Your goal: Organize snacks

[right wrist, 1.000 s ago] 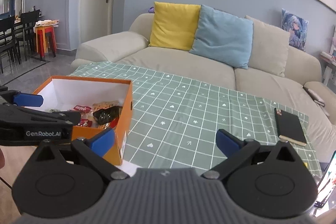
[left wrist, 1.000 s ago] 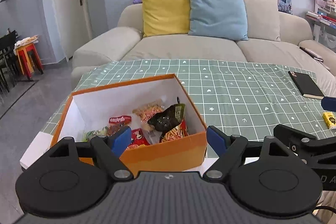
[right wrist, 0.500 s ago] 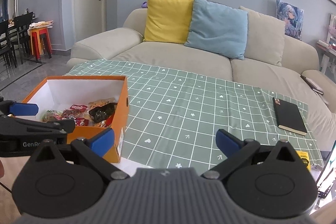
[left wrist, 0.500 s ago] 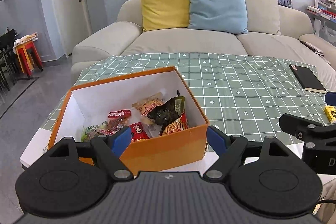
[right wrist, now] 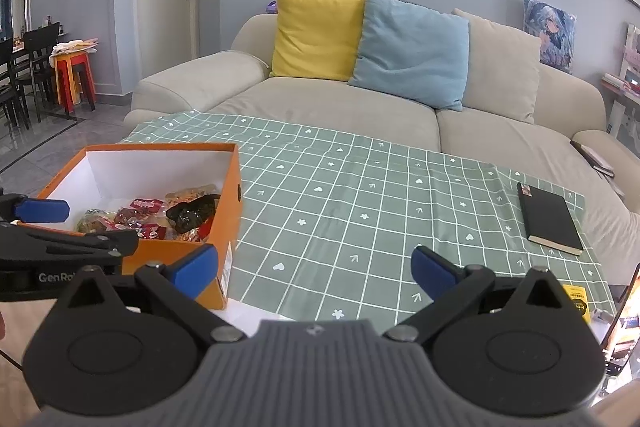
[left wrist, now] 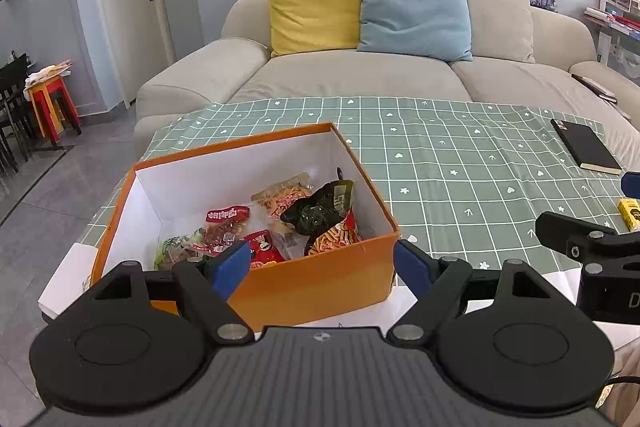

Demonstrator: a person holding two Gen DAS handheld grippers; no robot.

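An orange box (left wrist: pixel 316 283) with white inner walls stands at the near left of the table; it also shows in the right wrist view (right wrist: pixel 232 195). Several snack packets (left wrist: pixel 280 219) lie inside it, a dark green one on top (right wrist: pixel 192 213). My left gripper (left wrist: pixel 322 265) is open and empty, hovering just in front of the box's near wall. My right gripper (right wrist: pixel 314 271) is open and empty, above the green checked tablecloth (right wrist: pixel 360 195) to the right of the box.
A black notebook (right wrist: pixel 550 219) lies at the table's right side. A small yellow box (right wrist: pixel 576 303) sits near the right front corner. A beige sofa (left wrist: pixel 360 75) with yellow and blue cushions stands behind the table. Chairs and red stools (right wrist: pixel 74 75) stand far left.
Both grippers have pulled back and risen a little, so the box and table sit lower and farther in view. Both stay open and empty. The snacks have not moved.
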